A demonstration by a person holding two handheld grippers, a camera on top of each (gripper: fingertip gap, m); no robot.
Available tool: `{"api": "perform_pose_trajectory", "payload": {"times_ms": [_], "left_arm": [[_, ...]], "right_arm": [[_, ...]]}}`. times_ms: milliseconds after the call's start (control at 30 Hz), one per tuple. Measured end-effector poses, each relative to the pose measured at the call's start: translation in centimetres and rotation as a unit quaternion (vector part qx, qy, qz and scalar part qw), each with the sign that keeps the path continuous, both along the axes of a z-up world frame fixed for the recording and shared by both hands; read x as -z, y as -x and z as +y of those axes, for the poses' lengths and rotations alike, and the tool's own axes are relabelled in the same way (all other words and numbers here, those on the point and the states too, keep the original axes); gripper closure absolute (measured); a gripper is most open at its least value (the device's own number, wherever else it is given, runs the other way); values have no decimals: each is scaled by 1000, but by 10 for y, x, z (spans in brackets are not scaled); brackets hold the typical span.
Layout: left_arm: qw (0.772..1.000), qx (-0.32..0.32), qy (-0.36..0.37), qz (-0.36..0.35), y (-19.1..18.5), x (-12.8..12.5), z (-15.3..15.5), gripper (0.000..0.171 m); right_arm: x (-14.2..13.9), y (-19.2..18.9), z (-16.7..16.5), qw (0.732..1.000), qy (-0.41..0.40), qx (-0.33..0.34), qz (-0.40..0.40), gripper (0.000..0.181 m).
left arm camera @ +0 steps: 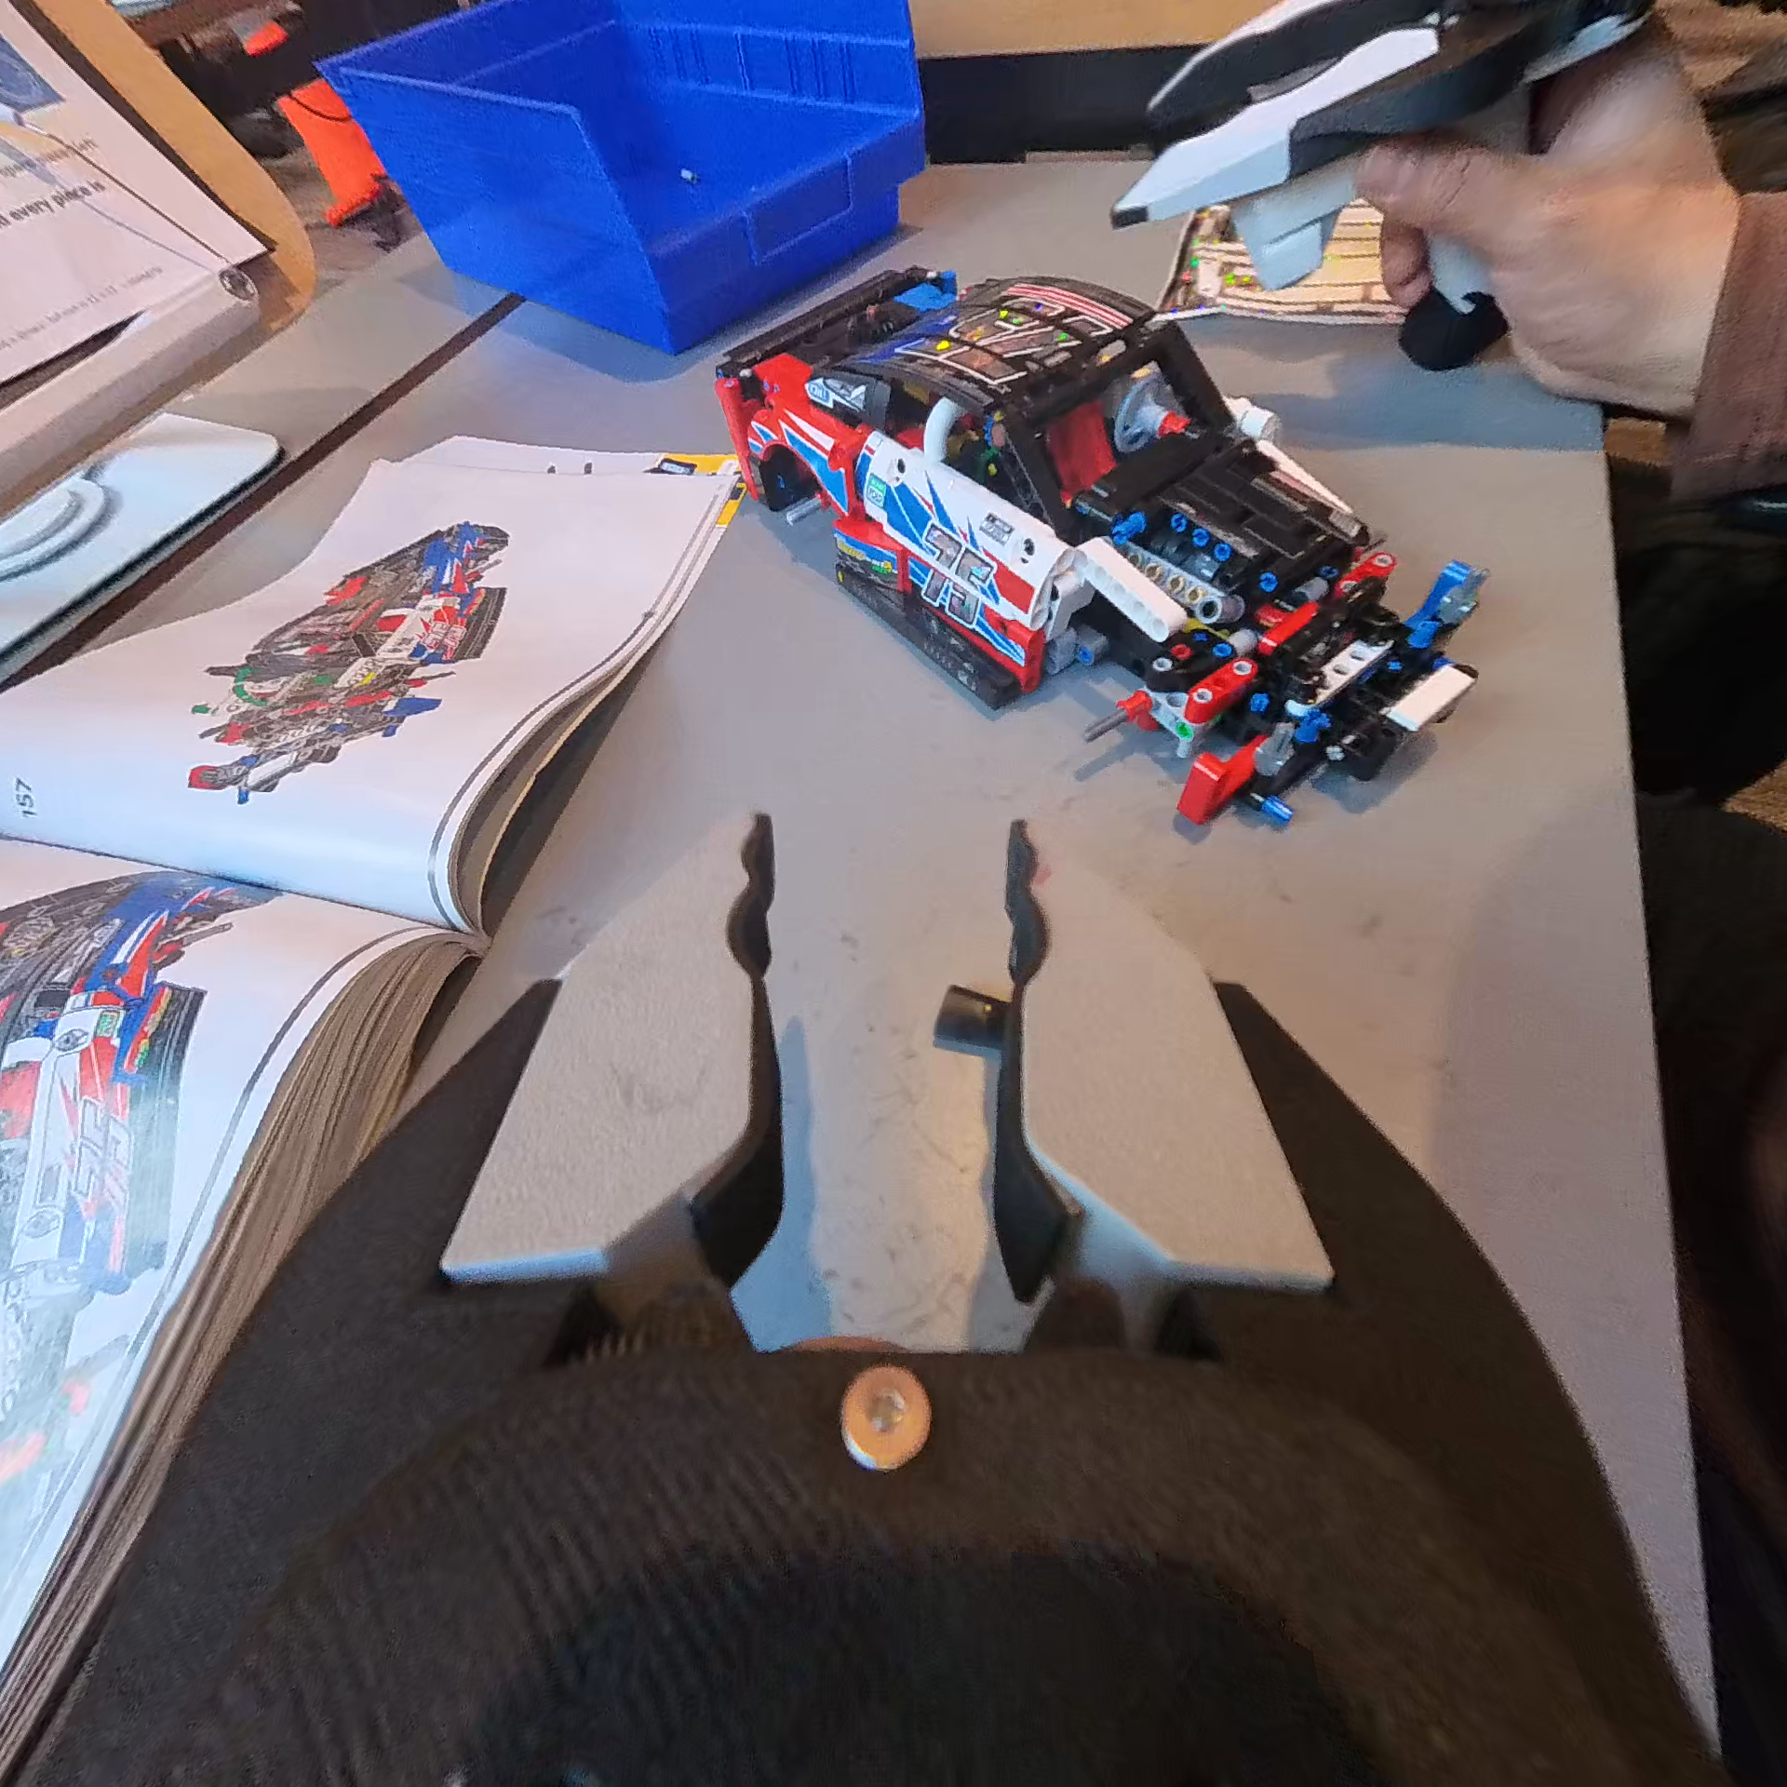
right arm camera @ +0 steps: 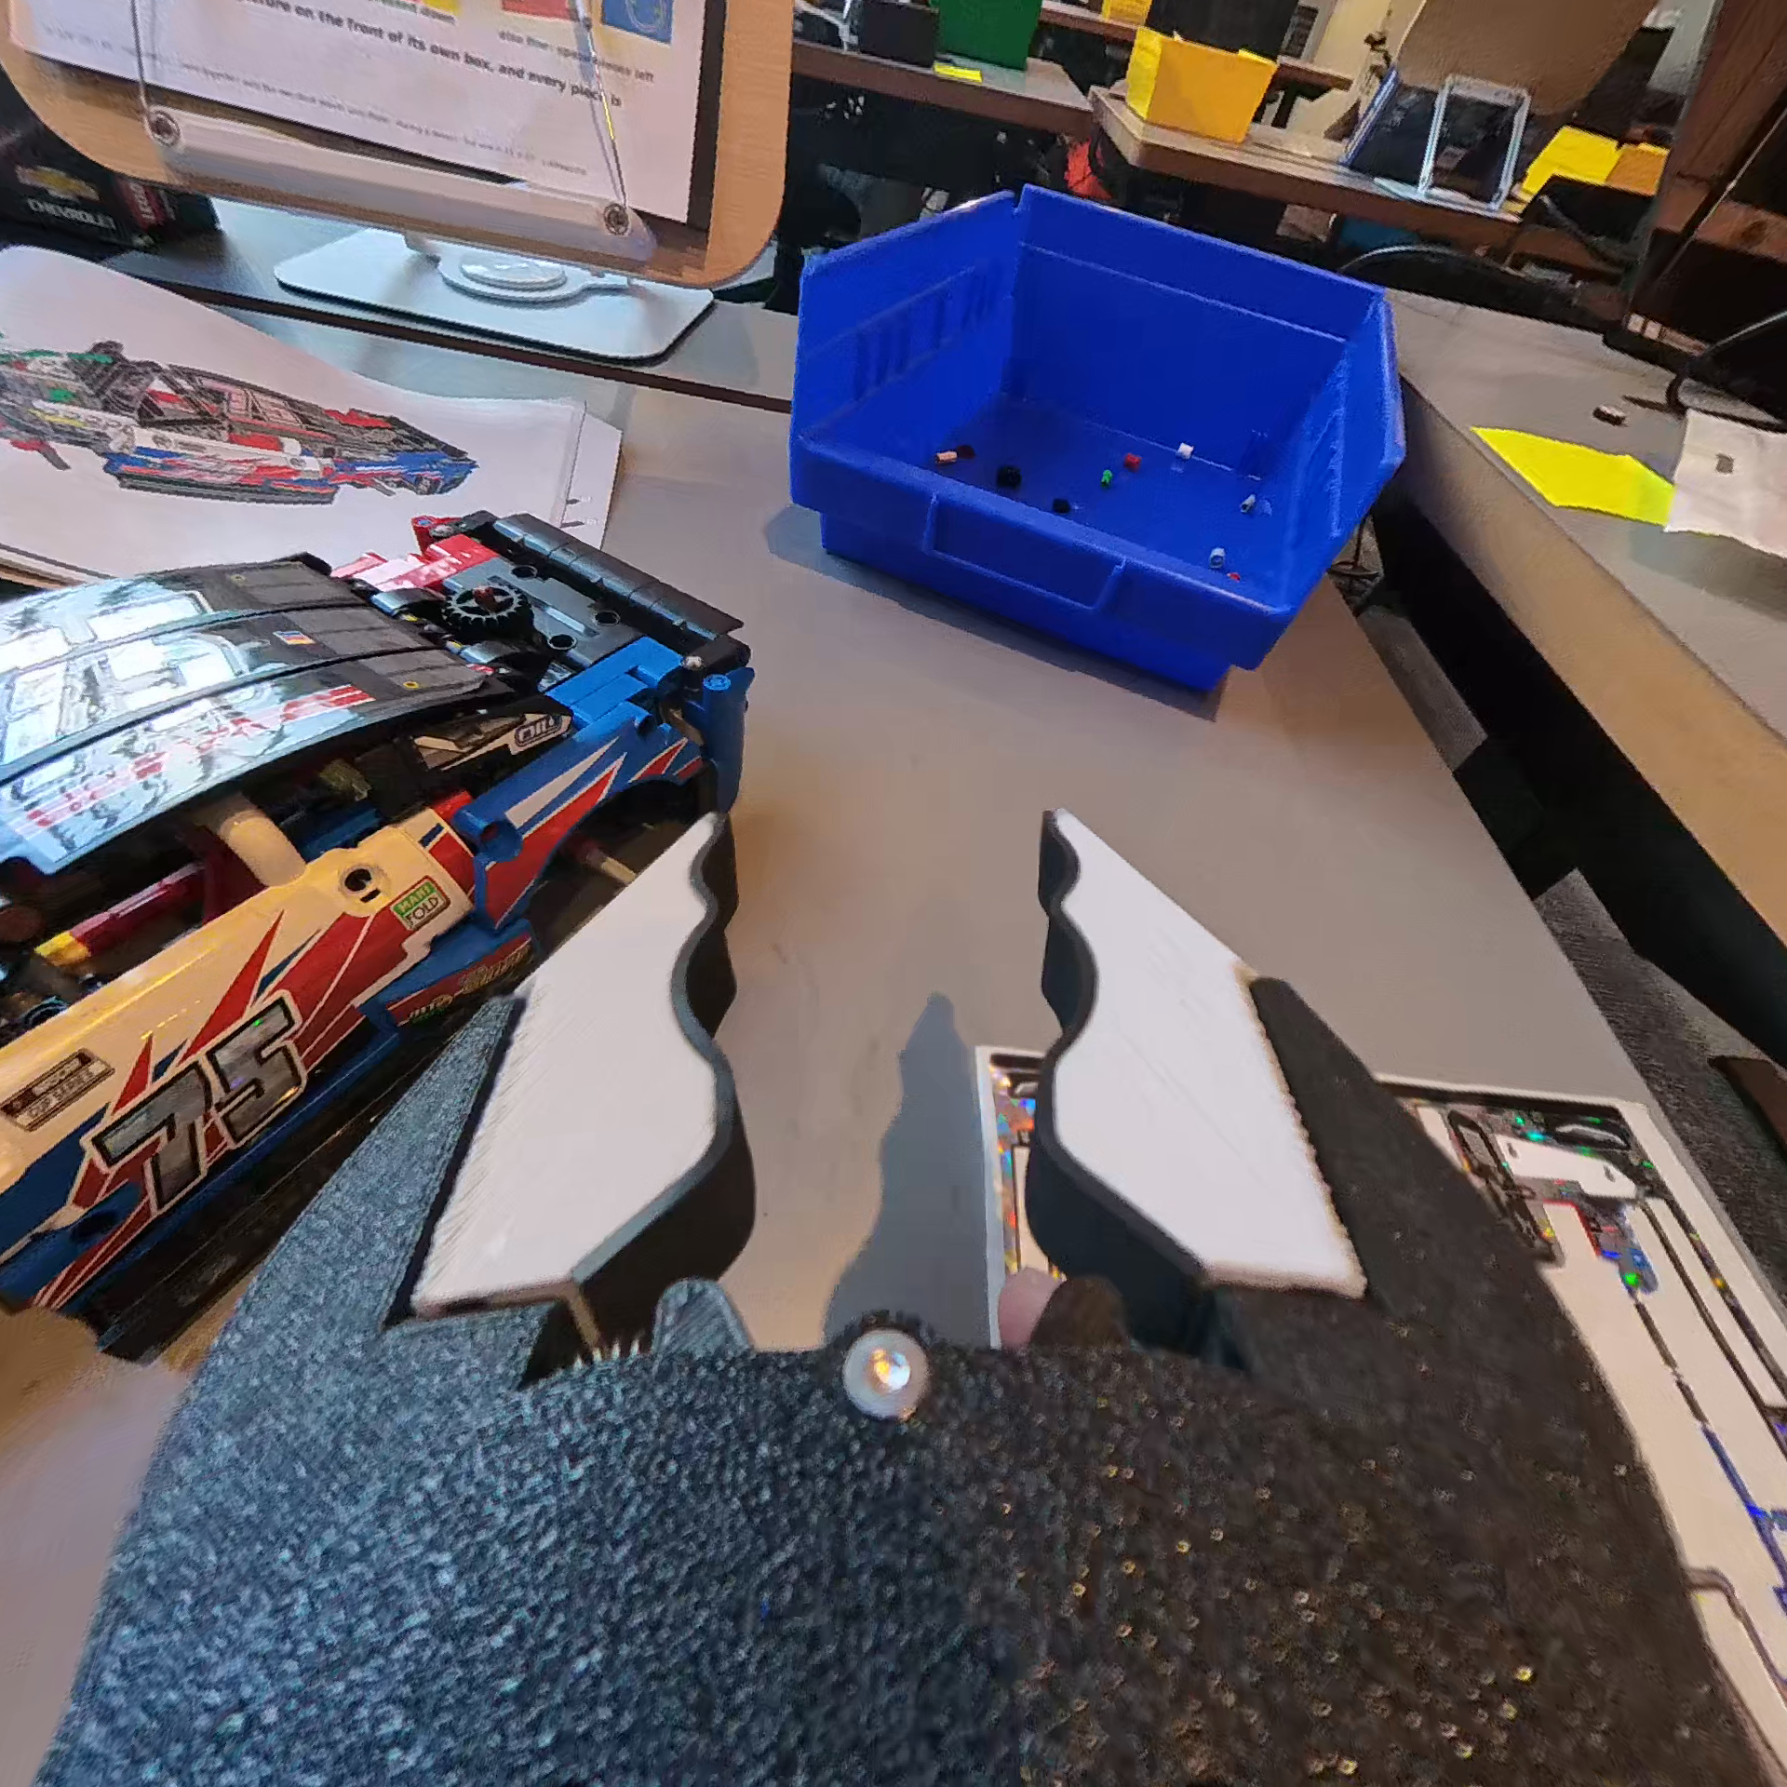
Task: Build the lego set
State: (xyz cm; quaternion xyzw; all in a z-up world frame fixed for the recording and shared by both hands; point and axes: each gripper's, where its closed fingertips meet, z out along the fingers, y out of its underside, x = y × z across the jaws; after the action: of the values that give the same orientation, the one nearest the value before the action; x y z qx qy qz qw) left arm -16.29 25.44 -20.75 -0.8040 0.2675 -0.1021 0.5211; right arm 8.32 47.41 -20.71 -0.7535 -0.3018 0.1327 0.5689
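The half-built red, white and blue lego car stands on the grey table, wheels off and front frame bare. My left gripper is open, low over the table in front of the car. A small black lego pin lies between its fingers, against the inside of the right one. My right gripper is open and empty, just right of the car's rear. It also shows in the left wrist view, raised beyond the car and held by a hand.
The open instruction booklet lies left of the car. A blue bin with several small loose pieces stands at the back. A shiny sticker sheet lies under my right gripper. A sign on a stand is back left. The table edge runs along the right. The tips of one gripper are about 35 centimetres away from the tips of the other.
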Motion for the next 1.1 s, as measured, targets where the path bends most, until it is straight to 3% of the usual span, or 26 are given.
{"api": "perform_pose_trajectory", "payload": {"times_ms": [400, 600, 1100], "left_arm": [[1000, 18, 19, 7, -11, 11, 1, 126], [998, -35, 19, 56, 6, 27, 15, 117], [998, -41, 7, 44, 3, 21, 17, 114]], "right_arm": [[-3, 3, 3, 1000, -9, 2, 2, 118], [3, 5, 5, 1000, 11, -5, -2, 116], [5, 7, 4, 1000, 7, -7, -15, 111]]}}
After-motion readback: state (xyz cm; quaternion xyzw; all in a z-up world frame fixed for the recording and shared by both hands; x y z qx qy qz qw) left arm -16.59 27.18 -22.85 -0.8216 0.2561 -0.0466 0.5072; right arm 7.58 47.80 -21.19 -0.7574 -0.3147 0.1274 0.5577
